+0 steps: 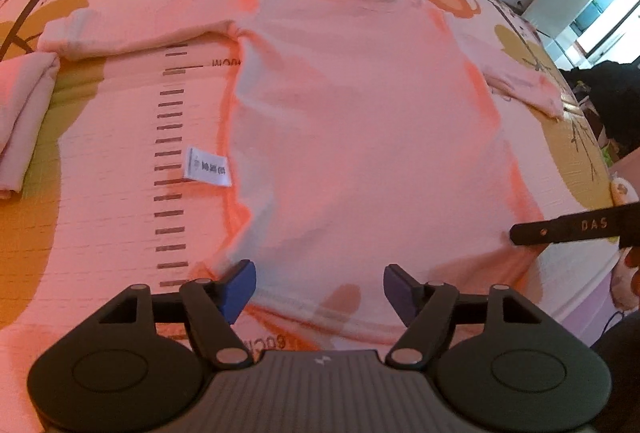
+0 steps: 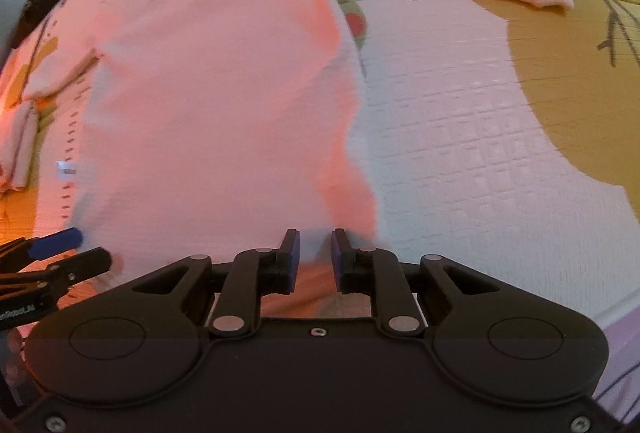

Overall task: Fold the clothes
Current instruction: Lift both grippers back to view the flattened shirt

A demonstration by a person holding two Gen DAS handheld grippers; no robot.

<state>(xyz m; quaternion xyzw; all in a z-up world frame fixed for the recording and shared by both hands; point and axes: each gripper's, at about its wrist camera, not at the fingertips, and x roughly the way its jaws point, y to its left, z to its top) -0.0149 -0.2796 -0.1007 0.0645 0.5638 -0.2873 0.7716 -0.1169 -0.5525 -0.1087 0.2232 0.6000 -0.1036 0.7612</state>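
A pink long-sleeved shirt [image 1: 360, 121] lies spread flat on the patterned mat [image 1: 112, 225] ahead of both my grippers, sleeves out to either side. My left gripper [image 1: 318, 289] is spread wide over the hem; my right gripper [image 2: 314, 257] has its fingers narrowed, with hem fabric between them, though I cannot tell if they grip it. A white care tag [image 1: 208, 169] sticks out left of the shirt.

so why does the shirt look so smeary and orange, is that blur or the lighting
Both. Left wrist view: motion blur smears the pink shirt and an orange colour cast bleeds along its edges, while the left gripper stays sharp. Right wrist view: same smear and cast, fisheye bending the mat; the right gripper is crisp.
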